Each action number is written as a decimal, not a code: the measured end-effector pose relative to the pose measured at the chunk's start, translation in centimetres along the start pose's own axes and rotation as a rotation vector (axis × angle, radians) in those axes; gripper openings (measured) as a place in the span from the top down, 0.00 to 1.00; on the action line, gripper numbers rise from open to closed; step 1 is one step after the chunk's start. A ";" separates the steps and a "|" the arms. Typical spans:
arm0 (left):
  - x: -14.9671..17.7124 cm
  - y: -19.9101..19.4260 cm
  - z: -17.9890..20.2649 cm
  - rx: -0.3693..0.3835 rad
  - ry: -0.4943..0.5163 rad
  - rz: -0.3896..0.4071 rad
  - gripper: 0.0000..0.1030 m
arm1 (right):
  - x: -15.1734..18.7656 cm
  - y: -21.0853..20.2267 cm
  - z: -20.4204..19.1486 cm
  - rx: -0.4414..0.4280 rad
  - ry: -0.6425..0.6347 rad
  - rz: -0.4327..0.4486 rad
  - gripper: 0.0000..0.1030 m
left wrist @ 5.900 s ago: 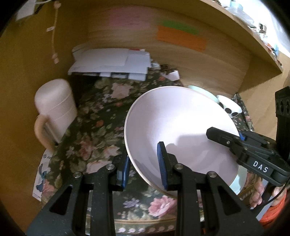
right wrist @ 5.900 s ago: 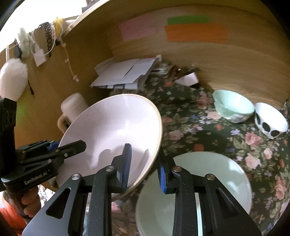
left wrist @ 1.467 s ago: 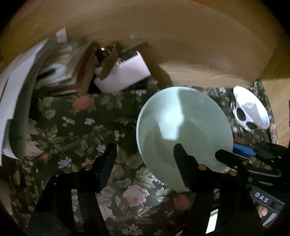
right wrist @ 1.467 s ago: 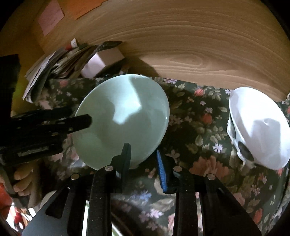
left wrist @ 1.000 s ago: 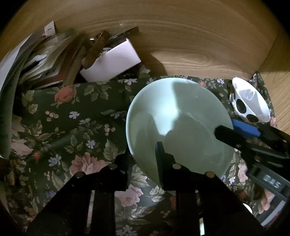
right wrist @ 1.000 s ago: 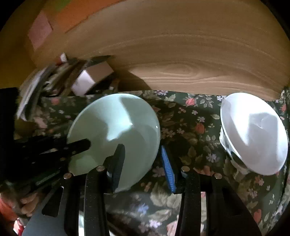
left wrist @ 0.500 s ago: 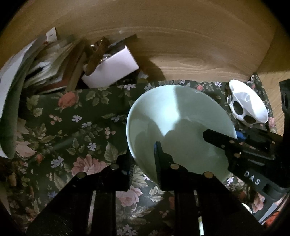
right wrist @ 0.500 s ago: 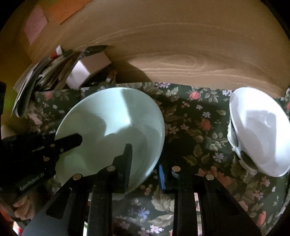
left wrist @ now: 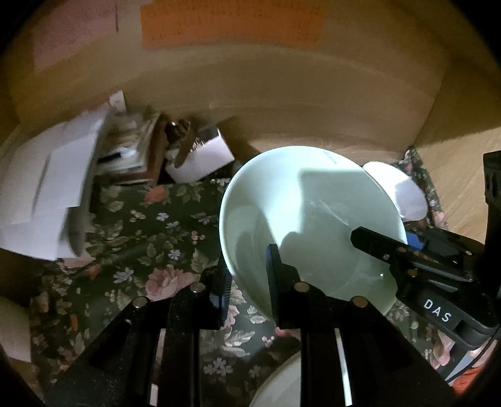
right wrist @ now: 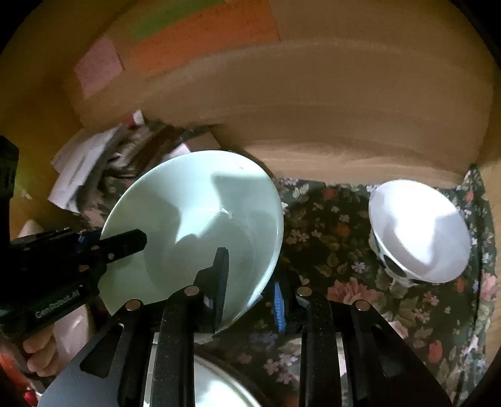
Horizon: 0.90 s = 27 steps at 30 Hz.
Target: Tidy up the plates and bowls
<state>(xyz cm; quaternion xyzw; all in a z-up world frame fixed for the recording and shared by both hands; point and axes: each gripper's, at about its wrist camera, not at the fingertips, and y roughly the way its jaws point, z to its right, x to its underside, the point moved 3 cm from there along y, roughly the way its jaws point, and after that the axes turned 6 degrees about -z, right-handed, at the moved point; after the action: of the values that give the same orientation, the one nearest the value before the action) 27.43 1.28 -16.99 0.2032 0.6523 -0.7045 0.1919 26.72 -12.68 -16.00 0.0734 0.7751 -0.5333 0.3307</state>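
A mint-green bowl (left wrist: 313,219) (right wrist: 194,225) hangs tilted above the floral cloth (left wrist: 150,238), carried between both grippers. My left gripper (left wrist: 247,266) is shut on its left rim, one finger inside and one outside. My right gripper (right wrist: 250,275) is shut on its right rim in the same way. Each gripper shows in the other's view: the right gripper (left wrist: 385,239) and the left gripper (right wrist: 125,242), with a hand under it. A white bowl with black spots (right wrist: 416,231) (left wrist: 400,191) stands on the cloth to the right, apart from both grippers.
A wooden back wall (right wrist: 344,109) with coloured paper notes (left wrist: 231,25) rises close behind. Loose papers (left wrist: 47,188) and a small white box (left wrist: 203,156) crowd the back left. The rim of a pale dish (right wrist: 216,385) lies just below the grippers.
The right jaws closed on the mint-green bowl's rim. Both grippers then rose and drew back from the wall with the bowl, which came off the cloth.
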 end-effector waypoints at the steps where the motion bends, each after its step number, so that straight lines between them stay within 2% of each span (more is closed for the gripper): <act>1: 0.2 -0.6 0.0 0.002 0.000 0.008 0.80 | 0.0 -0.6 -0.2 0.001 -0.005 0.010 0.78; 15: 3.6 -7.5 -0.5 0.002 -0.009 0.103 0.80 | 1.8 -4.8 -3.9 0.004 -0.054 0.084 0.78; 27: 8.2 -10.0 -2.2 -0.007 -0.039 0.116 0.80 | 4.9 -6.0 -7.4 -0.014 -0.079 0.095 0.78</act>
<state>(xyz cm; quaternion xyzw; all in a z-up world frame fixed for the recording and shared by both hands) 15.26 4.22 -13.08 0.2264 0.6380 -0.6938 0.2456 16.96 -9.92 -12.66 0.0870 0.7608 -0.5142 0.3864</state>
